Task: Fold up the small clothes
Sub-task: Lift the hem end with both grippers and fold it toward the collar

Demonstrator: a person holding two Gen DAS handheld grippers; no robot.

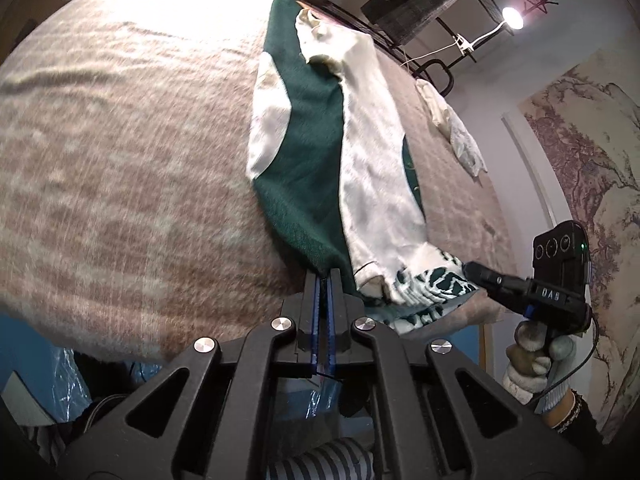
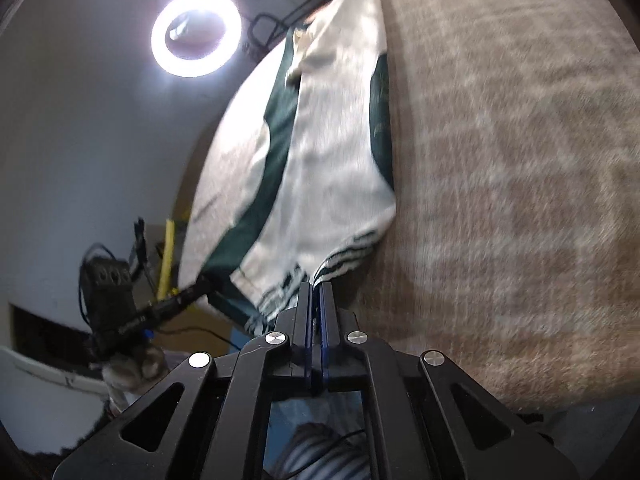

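A small green and white garment [image 1: 316, 152] lies stretched along the beige blanket [image 1: 120, 140], its sleeves folded over the body. My left gripper [image 1: 324, 274] is shut on the garment's near green hem corner. My right gripper [image 2: 316, 286] is shut on the other near corner, at the striped white and green cuff edge [image 2: 344, 260]. In the left wrist view the right gripper [image 1: 470, 270] shows at the patterned hem on the right. In the right wrist view the left gripper [image 2: 200, 284] shows at the garment's [image 2: 332, 140] left corner. Both hold the hem at the bed's near edge.
Another white garment [image 1: 452, 124] lies at the blanket's far right edge. A ring light [image 2: 196, 32] glares overhead. A dark metal bed frame [image 1: 436, 68] and a painted wall hanging [image 1: 580, 152] stand beyond. Blue plastic bags [image 1: 68, 364] sit below the bed edge.
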